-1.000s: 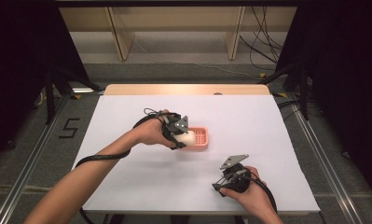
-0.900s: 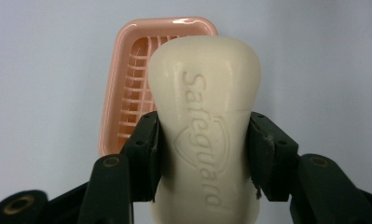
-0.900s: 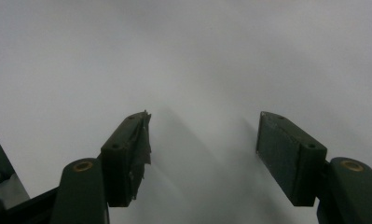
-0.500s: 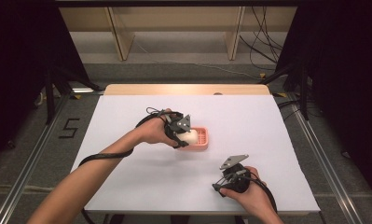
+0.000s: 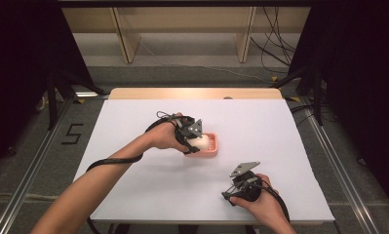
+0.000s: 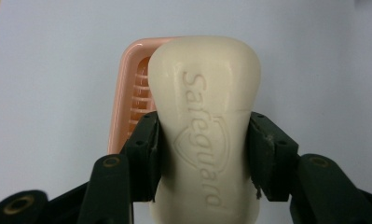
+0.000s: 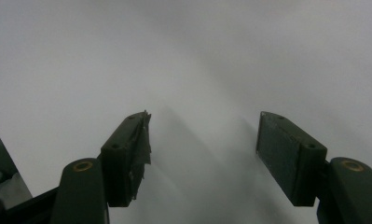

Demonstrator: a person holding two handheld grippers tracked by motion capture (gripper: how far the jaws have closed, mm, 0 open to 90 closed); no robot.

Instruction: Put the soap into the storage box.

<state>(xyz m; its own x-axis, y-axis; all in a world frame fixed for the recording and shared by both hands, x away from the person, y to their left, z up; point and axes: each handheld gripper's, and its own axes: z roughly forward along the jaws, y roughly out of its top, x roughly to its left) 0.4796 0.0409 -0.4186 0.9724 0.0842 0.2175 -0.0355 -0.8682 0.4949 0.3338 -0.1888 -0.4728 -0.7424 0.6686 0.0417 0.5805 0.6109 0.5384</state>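
Two grippers | left gripper (image 6: pixel 202 154) clamps soap bar (image 6: pixel 204 126), embossed lettering legible close-up, over pink soap dish (image 5: pixel 212 145) | right gripper (image 7: pixel 202 154) jaws apart, holding nothing, over white table (image 5: pixel 280 126)

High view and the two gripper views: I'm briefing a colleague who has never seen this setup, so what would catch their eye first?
First, the cream soap bar, stamped Safeguard, clamped at its waist between the left gripper's jaws near the middle of the white table. Just behind it lies a pink soap dish with a ribbed floor. The right gripper waits with open jaws over bare table at the near right.
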